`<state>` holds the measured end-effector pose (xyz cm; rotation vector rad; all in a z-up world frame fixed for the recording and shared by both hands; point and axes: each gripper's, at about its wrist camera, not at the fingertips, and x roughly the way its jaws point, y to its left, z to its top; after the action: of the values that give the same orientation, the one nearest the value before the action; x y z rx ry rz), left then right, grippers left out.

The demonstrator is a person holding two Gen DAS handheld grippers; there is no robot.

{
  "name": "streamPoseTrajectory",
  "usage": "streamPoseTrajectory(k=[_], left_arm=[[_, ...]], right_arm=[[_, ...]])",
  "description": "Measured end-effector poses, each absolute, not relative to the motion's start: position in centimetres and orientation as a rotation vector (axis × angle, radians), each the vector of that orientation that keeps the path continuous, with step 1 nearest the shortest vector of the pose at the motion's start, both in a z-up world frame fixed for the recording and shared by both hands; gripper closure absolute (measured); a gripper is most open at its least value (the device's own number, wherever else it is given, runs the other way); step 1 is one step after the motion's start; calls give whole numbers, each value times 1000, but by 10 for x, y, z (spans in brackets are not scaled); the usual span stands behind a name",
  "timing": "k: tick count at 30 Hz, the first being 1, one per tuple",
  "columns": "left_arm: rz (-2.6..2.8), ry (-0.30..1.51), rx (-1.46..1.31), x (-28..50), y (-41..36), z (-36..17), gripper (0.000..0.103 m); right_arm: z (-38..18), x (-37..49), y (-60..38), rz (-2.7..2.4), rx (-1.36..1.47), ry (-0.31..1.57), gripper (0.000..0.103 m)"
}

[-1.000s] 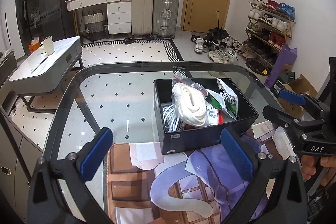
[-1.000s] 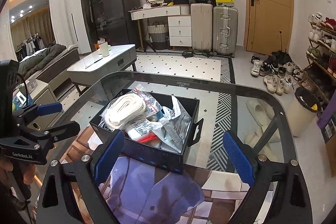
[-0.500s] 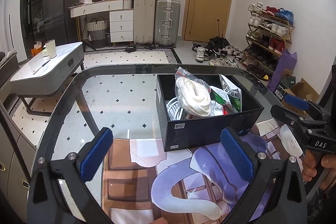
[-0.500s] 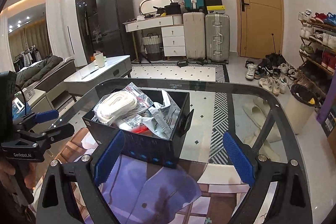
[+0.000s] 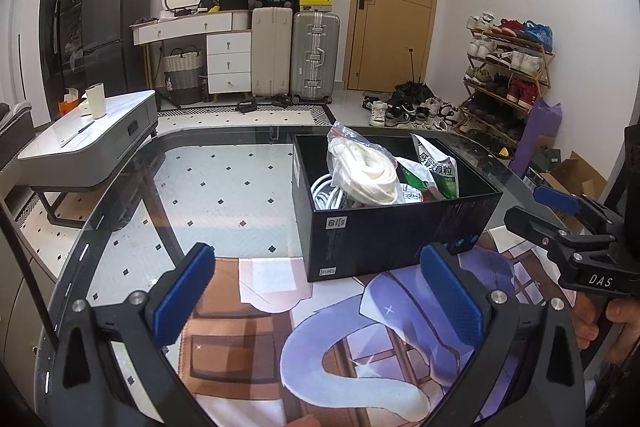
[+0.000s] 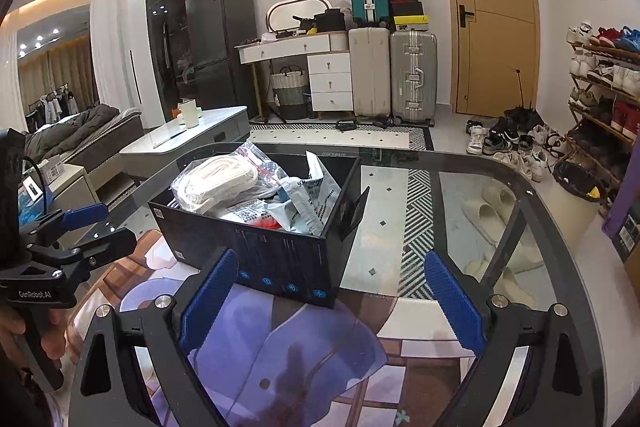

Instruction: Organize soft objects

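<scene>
A black box (image 5: 384, 239) stands on the glass table (image 5: 224, 183), partly on a printed mat (image 5: 352, 339). It holds a clear bag of white straps (image 5: 366, 173), white cable (image 5: 326, 193) and foil pouches (image 5: 438, 169). My left gripper (image 5: 316, 303) is open and empty, just in front of the box. My right gripper (image 6: 330, 303) is open and empty, near the box's (image 6: 288, 251) blue-dotted side. The strap bag (image 6: 218, 179) and pouches (image 6: 312, 199) also show in the right wrist view.
The other hand-held gripper shows at each view's edge: the right one (image 5: 576, 227), the left one (image 6: 60, 247). Beyond the table are a low white coffee table (image 5: 84, 143), suitcases (image 5: 296, 55), a shoe rack (image 5: 508, 67) and slippers (image 6: 492, 211) on the floor under the glass.
Both grippers have dropped lower and tilted up, so the box now looks closer and is seen more from the side. Both stay open and empty.
</scene>
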<state>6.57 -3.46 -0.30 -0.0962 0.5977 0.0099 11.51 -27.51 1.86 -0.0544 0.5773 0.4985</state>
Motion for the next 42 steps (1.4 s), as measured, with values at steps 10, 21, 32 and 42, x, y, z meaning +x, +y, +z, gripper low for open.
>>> streamPoseTrajectory(k=[10, 21, 32, 42], left_arm=[[5, 576, -113, 62, -32, -7, 0], [3, 568, -80, 62, -39, -7, 0], [5, 563, -85, 62, -39, -9, 0], [4, 567, -98, 62, -35, -9, 0]], right_arm=[[17, 109, -275, 500, -71, 542, 7], [16, 105, -275, 498, -74, 533, 7], [17, 105, -273, 493, -86, 535, 7], [15, 106, -273, 493, -89, 538, 6]])
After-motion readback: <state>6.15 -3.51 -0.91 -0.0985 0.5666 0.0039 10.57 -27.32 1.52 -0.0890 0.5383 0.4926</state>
